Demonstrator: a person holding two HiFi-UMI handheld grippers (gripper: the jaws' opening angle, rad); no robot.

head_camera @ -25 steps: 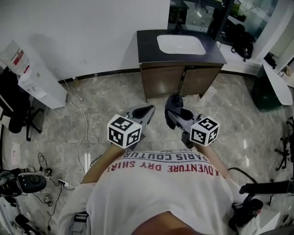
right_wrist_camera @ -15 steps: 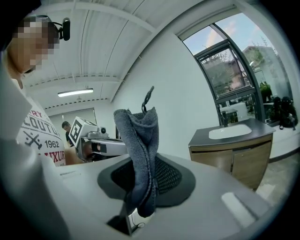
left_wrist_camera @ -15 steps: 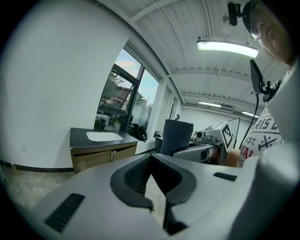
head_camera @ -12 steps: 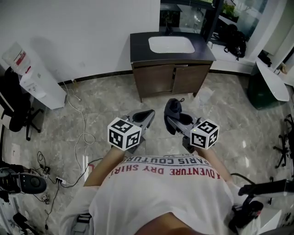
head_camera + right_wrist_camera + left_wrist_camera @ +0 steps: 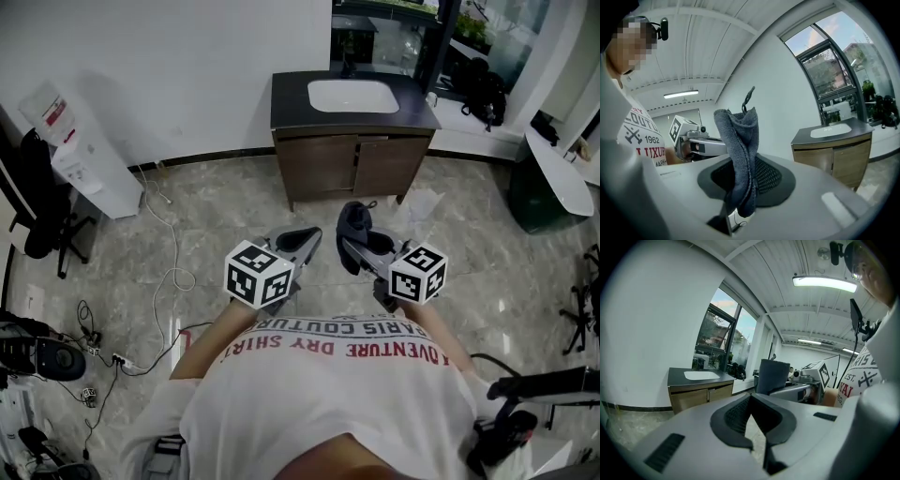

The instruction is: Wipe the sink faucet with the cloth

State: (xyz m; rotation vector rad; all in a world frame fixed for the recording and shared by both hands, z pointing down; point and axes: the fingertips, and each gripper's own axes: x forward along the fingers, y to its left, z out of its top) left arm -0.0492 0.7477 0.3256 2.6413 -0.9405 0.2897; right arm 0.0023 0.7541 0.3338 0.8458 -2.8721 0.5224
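Person stands on a marble floor (image 5: 225,206), both tools held out in front at waist height, side by side.

Right tool (image 5: 349,246): jaws clamped on a dark grey cloth (image 5: 352,223), which stands upright in a fold above the jaw tips; a short end hangs below them in the right gripper view.

Left tool (image 5: 305,239): jaws closed tip to tip, nothing between them.

White sink (image 5: 353,96) sits in a dark-topped wooden vanity cabinet (image 5: 352,159) against the wall (image 5: 187,75), well apart from both tools. Faucet too small to make out.
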